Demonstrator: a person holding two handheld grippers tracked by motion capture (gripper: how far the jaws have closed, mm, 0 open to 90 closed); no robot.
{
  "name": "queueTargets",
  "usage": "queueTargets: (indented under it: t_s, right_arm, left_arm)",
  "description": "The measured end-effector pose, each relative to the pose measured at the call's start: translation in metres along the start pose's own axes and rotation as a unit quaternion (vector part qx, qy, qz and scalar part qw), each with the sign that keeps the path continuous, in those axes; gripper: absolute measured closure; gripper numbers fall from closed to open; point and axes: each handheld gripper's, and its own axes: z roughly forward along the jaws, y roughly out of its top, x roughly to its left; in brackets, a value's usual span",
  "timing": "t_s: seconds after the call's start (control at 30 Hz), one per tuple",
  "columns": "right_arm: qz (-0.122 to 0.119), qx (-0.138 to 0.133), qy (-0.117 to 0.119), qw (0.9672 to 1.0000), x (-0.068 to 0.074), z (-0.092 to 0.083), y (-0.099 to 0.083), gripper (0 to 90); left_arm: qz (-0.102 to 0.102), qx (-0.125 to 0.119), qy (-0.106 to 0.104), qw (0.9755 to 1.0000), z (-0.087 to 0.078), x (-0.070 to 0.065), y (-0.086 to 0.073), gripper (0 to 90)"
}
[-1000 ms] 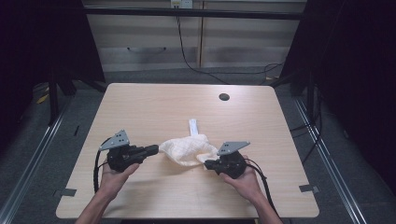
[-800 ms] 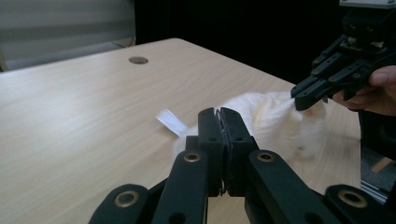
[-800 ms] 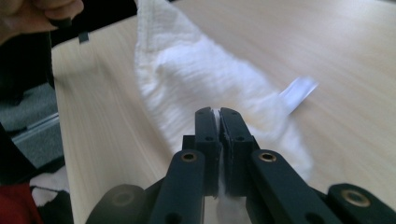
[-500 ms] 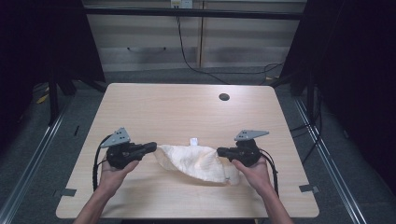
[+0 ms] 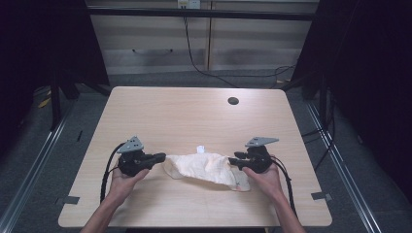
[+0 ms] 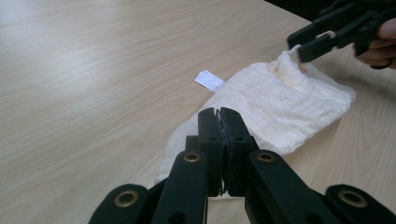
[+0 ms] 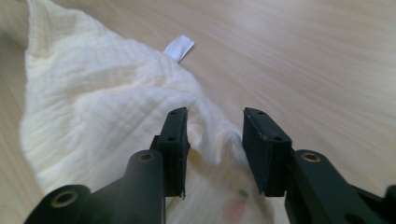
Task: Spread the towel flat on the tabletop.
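On tabletop point(image 5: 145, 111) near front edge, cream cloth point(image 5: 206, 167) lies stretched flat between hands; left gripper point(image 5: 159, 157) clamps its left end, anchoring; right gripper point(image 7: 215, 140) just opening, jaws apart around loose fold

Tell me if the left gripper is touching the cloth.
Touching. In the left gripper view the left gripper has its jaws pressed together on the edge of the cloth, which pulls away from them toward the far side.

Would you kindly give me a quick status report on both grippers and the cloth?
Left gripper shut on the cloth. Right gripper just opening, cloth between its fingers, unpinched. Cloth stretched flat on the table. Nothing in the way.
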Motion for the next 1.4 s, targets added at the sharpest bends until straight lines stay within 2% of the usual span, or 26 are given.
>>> queueTargets:
  t_s: [0.1,0.23,0.27,0.3,0.33,0.37,0.43,0.47,0.6,0.63,0.67,0.73,0.8,0.9,0.93,0.97,1.13,1.27,1.3,1.4]
  right_arm:
    - [-0.01,-0.008,-0.008,0.9999,0.007,-0.022,-0.003,59.4]
    - [-0.035,-0.001,0.038,0.9986,0.023,-0.036,-0.021,70.9]
    - [-0.051,0.011,0.042,0.9977,0.028,-0.035,-0.027,72.9]
    - [-0.051,0.011,0.042,0.9977,0.028,-0.035,-0.027,72.9]
    - [-0.059,0.016,0.048,0.997,0.033,-0.034,-0.037,75.1]
    - [-0.057,0.012,0.056,0.9967,0.034,-0.033,-0.04,75.2]
    - [-0.057,0.013,0.059,0.9965,0.036,-0.031,-0.043,75.2]
    - [-0.067,0.029,0.064,0.9953,0.038,-0.025,-0.046,73.6]
    - [-0.07,0.033,0.069,0.9946,0.04,-0.02,-0.045,70.2]
    - [-0.08,0.035,0.074,0.9934,0.041,-0.017,-0.045,66.6]
    - [-0.08,0.035,0.074,0.9934,0.041,-0.017,-0.045,66.6]
    - [-0.1,0.046,0.066,0.9917,0.044,-0.01,-0.044,63.6]
    - [-0.101,0.053,0.058,0.9918,0.044,-0.007,-0.044,66.1]
    - [-0.102,0.043,0.065,0.9917,0.042,-0.01,-0.043,78.8]
    - [-0.102,0.043,0.065,0.9917,0.042,-0.01,-0.043,78.8]
    - [-0.092,0.032,0.074,0.9924,0.04,-0.013,-0.042,82.1]
    - [-0.072,0.009,0.086,0.9936,0.036,-0.02,-0.038,84.7]
    - [-0.067,-0.007,0.082,0.9943,0.032,-0.026,-0.034,86.0]
    - [-0.061,-0.023,0.077,0.9949,0.029,-0.033,-0.028,86.6]
    - [-0.055,-0.042,0.068,0.9953,0.024,-0.044,-0.019,87.1]
  left_arm:
    - [-0.002,0.0,-0.001,1.0,-0.001,0.001,0.0,88.2]
    - [-0.004,0.002,0.0,1.0,0.001,0.001,-0.001,88.2]
    - [-0.004,0.002,0.0,1.0,0.001,0.001,-0.001,88.1]
    - [-0.004,0.003,0.001,1.0,0.001,0.001,-0.001,88.1]
    - [-0.003,0.003,0.002,1.0,0.002,0.002,-0.001,88.1]
    - [-0.005,0.003,0.001,1.0,0.002,0.002,-0.001,88.1]
    - [-0.004,0.003,0.001,1.0,0.002,0.002,-0.001,88.1]
    - [-0.008,0.002,0.002,1.0,0.002,0.003,-0.001,88.0]
    - [-0.012,0.0,-0.001,0.9999,0.002,0.004,-0.002,87.8]
    - [-0.017,-0.002,-0.005,0.9998,0.003,0.005,-0.002,87.8]
    - [-0.017,-0.002,-0.005,0.9998,0.003,0.005,-0.002,87.9]
    - [-0.013,0.001,-0.005,0.9999,0.004,0.004,-0.002,87.8]
    - [-0.01,0.001,-0.006,0.9999,0.004,0.004,-0.001,87.8]
    - [-0.013,-0.001,-0.005,0.9999,0.002,0.005,-0.001,87.8]
    - [-0.013,-0.001,-0.005,0.9999,0.002,0.005,-0.001,87.8]
    - [-0.014,-0.002,-0.004,0.9999,0.002,0.006,-0.002,87.9]
    - [-0.012,-0.004,-0.003,0.9999,-0.001,0.006,-0.002,87.9]
    - [-0.013,-0.01,-0.002,0.9999,-0.005,0.006,-0.001,87.9]
    - [-0.012,-0.016,-0.002,0.9998,-0.009,0.006,0.001,87.9]
    - [-0.011,-0.029,-0.003,0.9995,-0.016,0.005,0.005,88.0]
